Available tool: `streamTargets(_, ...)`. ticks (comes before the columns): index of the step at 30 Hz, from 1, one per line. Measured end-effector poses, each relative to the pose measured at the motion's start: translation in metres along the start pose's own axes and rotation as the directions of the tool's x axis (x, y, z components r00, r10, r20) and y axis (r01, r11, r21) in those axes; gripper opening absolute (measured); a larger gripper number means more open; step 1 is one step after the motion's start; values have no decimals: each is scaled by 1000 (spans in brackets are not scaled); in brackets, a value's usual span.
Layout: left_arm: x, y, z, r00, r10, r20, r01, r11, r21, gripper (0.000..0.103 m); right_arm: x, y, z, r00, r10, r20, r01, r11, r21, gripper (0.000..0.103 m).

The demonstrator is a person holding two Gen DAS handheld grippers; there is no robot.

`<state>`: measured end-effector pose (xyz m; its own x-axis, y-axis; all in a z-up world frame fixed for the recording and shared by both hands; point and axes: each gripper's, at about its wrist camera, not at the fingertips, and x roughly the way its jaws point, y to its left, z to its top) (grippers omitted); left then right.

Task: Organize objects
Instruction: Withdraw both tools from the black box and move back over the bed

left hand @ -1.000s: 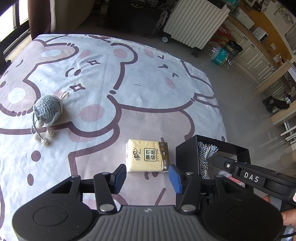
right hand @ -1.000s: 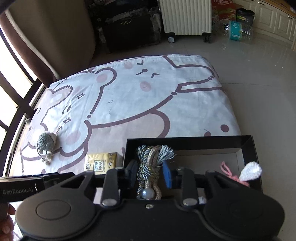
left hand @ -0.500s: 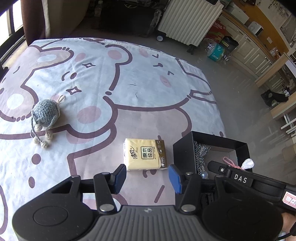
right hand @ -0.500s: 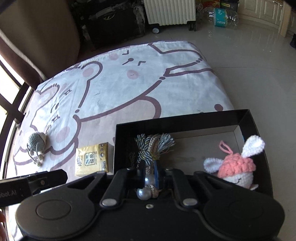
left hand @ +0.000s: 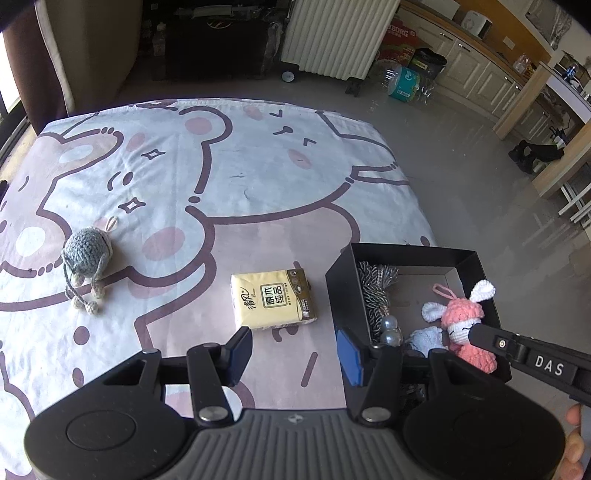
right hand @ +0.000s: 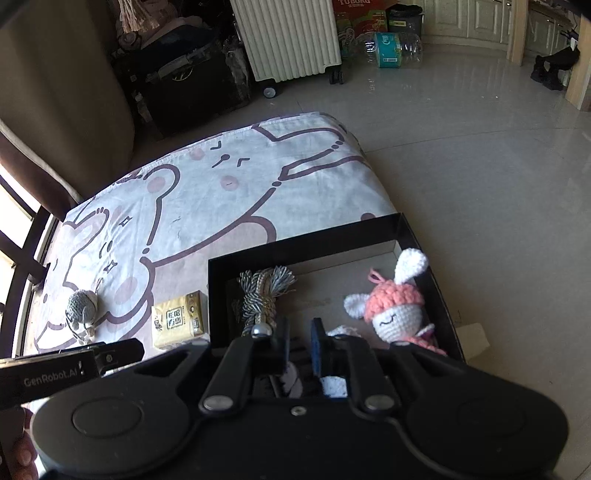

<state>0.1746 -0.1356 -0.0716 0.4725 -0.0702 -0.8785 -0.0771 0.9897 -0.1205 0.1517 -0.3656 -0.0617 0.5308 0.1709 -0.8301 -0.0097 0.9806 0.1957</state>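
Observation:
A black open box (left hand: 341, 273) (right hand: 306, 245) sits at the sheet's right edge. In it lie a grey tasselled cord with beads (left hand: 375, 291) (right hand: 260, 295) and a pink crochet bunny (left hand: 463, 321) (right hand: 393, 306). A yellow tissue pack (left hand: 271, 299) (right hand: 177, 319) lies left of the box. A grey crochet toy (left hand: 86, 253) (right hand: 81, 306) lies far left. My left gripper (left hand: 295, 349) is open and empty just short of the tissue pack. My right gripper (right hand: 301, 343) hovers over the box's near edge, jaws nearly together, a narrow gap between them, nothing held.
The cartoon-bear sheet (left hand: 229, 173) ends just right of the box, with tiled floor (right hand: 480, 166) beyond. A white radiator (left hand: 332, 33), a water bottle (left hand: 404, 79) and dark luggage (right hand: 192, 77) stand at the far side.
My right gripper closed from open, let the cord lie in the box, and drew back toward the bunny side. My left gripper pulled back and up a little, staying open.

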Motion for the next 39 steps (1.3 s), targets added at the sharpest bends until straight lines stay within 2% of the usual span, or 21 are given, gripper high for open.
streamTargets(2,-3,-1,-2,1000,9,-3,-9,1000,13,53,-8,-2,-6,1000,-10,3,10,1000,6,17)
streamTargets(7,-8,0,-6,1000,21,-5,-21,1000,23,63,-23,-8,-18,999,-30,10,30,999,29,21)
streamTargets(12,-13,0,-10,999,38,0,-38,998,59,85,-35,-11,-27,998,-58,22,57,998,36,30)
streamTargets(15,-14,-1,-13,999,51,0,-51,995,85,92,-38,-11,-31,997,-72,24,72,997,31,38)
streamTargets(17,-14,-2,-15,998,59,-2,-59,993,100,96,-39,-11,-33,996,-82,24,81,996,28,49)
streamTargets(18,-14,-2,-15,998,62,-3,-61,992,107,98,-39,-11,-35,996,-90,24,89,996,24,51)
streamTargets(24,-14,-5,-20,996,91,0,-89,984,156,103,-40,-15,-41,991,-133,29,132,991,25,70)
streamTargets(31,-13,-6,-22,995,97,-1,-96,981,168,103,-41,-16,-46,986,-164,41,164,986,16,100)
streamTargets(39,-9,-8,-25,994,105,-8,-102,978,183,103,-43,-18,-49,983,-175,46,175,985,16,103)
